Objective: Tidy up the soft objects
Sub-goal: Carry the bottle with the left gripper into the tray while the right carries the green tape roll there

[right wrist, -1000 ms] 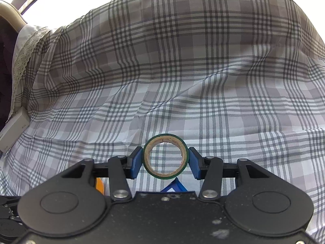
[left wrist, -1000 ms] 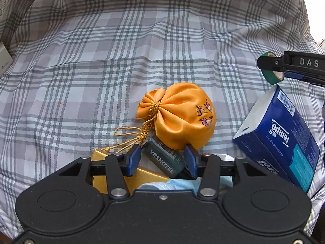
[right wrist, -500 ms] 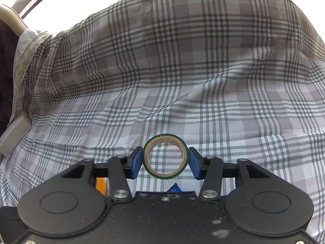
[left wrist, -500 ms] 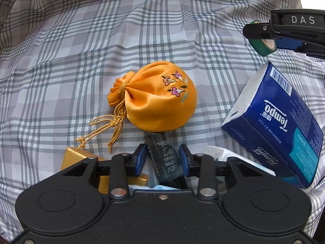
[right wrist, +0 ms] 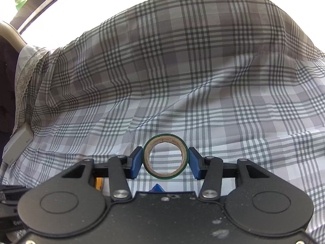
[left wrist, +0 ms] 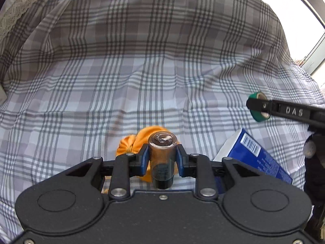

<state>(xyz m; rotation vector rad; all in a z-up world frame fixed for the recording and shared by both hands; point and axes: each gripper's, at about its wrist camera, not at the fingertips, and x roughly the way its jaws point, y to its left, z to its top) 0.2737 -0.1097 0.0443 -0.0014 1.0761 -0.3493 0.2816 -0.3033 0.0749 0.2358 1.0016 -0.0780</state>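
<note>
Blue pads of my left gripper [left wrist: 161,158] clench the dark bottle [left wrist: 161,158], now lifted off the plaid sheet [left wrist: 142,81], above the orange pouch [left wrist: 132,144]. My right gripper [right wrist: 165,162] grasps the green tape roll [right wrist: 165,158], right of the pouch. Both await placement.

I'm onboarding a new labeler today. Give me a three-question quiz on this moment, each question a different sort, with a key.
1. True or false: the left claw is shut on a small dark bottle.
2. Multiple choice: the right claw holds (A) a sponge, (B) a green tape roll, (C) a blue tissue pack.
3. Fill in: directly behind the bottle, on the plaid cloth, lies an ______ pouch.

Key: 1 true; 2 B; 3 orange.
</note>
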